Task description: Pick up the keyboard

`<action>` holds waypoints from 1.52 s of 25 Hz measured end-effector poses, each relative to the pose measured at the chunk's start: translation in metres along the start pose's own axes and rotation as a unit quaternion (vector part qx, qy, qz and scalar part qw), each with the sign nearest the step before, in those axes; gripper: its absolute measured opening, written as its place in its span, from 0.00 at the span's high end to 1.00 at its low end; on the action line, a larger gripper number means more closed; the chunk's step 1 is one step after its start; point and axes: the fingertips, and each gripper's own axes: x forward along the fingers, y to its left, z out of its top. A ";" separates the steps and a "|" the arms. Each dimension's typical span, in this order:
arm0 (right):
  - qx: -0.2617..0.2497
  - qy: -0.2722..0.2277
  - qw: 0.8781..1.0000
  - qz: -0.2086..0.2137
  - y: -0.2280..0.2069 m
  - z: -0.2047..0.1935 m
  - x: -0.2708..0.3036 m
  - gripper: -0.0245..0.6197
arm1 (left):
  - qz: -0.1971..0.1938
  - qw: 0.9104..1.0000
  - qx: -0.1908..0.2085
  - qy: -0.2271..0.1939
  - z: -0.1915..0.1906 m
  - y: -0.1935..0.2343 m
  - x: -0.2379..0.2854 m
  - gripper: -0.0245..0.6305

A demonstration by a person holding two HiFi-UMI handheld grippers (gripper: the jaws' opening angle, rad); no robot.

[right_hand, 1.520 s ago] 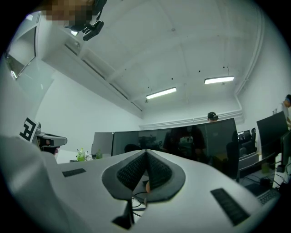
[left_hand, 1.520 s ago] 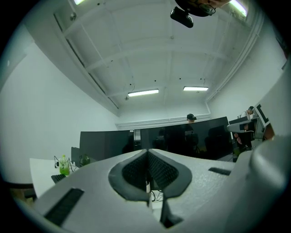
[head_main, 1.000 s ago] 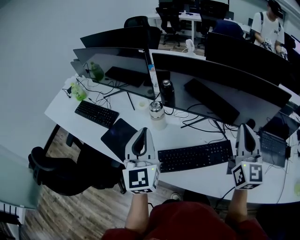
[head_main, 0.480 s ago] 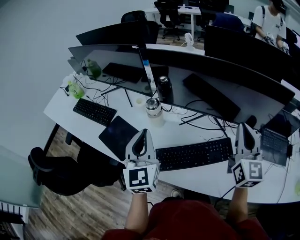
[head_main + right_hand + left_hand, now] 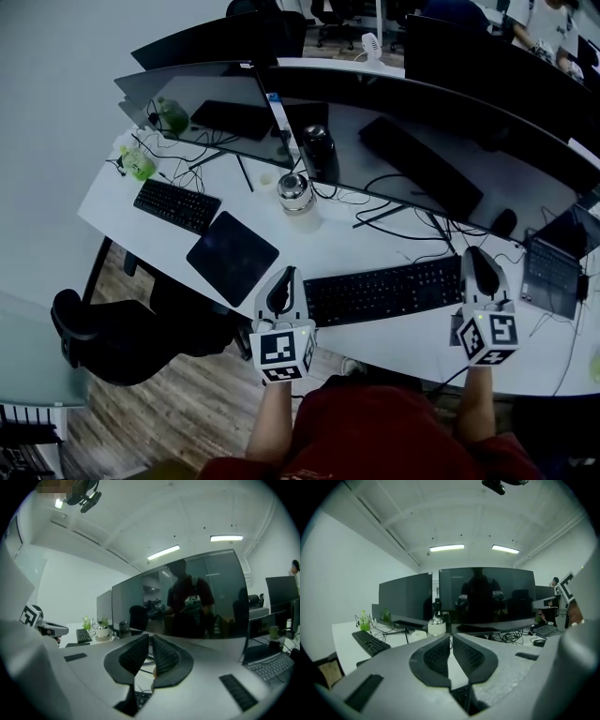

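The black keyboard (image 5: 384,291) lies near the front edge of the white desk (image 5: 375,248). My left gripper (image 5: 284,274) hovers just off its left end with the jaws shut and nothing between them. My right gripper (image 5: 476,251) hovers at its right end; its jaws are just opening, the tips still close together and empty. In the left gripper view the closed tips (image 5: 450,635) point level across the desk, and a few keys of the keyboard (image 5: 461,698) show below them. The right gripper view has the same: tips (image 5: 149,637) together, keys (image 5: 139,698) beneath.
Wide dark monitors (image 5: 441,131) stand behind the keyboard with loose cables under them. A black pad (image 5: 232,257), a second keyboard (image 5: 176,204) and a metal-lidded jar (image 5: 295,194) sit to the left. A laptop (image 5: 553,272) and a mouse (image 5: 504,222) are right. An office chair (image 5: 103,337) stands left.
Both grippers have sunk toward the desk, coming down beside the two ends of the keyboard. Their jaws look as closed as before.
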 end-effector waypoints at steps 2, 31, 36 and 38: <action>0.000 0.023 1.000 0.000 -0.005 -0.019 0.002 0.92 | -0.003 1.000 -0.009 0.026 -0.019 -0.001 0.003 0.95; 0.044 0.316 0.948 0.022 -0.072 -0.223 0.031 0.48 | -0.051 0.949 -0.132 0.282 -0.191 -0.019 0.016 0.56; 0.062 0.353 0.933 0.044 -0.077 -0.244 0.034 0.42 | -0.063 0.937 -0.141 0.314 -0.207 -0.026 0.017 0.49; 0.062 0.356 0.931 0.054 -0.078 -0.245 0.037 0.42 | -0.068 0.932 -0.149 0.323 -0.212 -0.028 0.018 0.49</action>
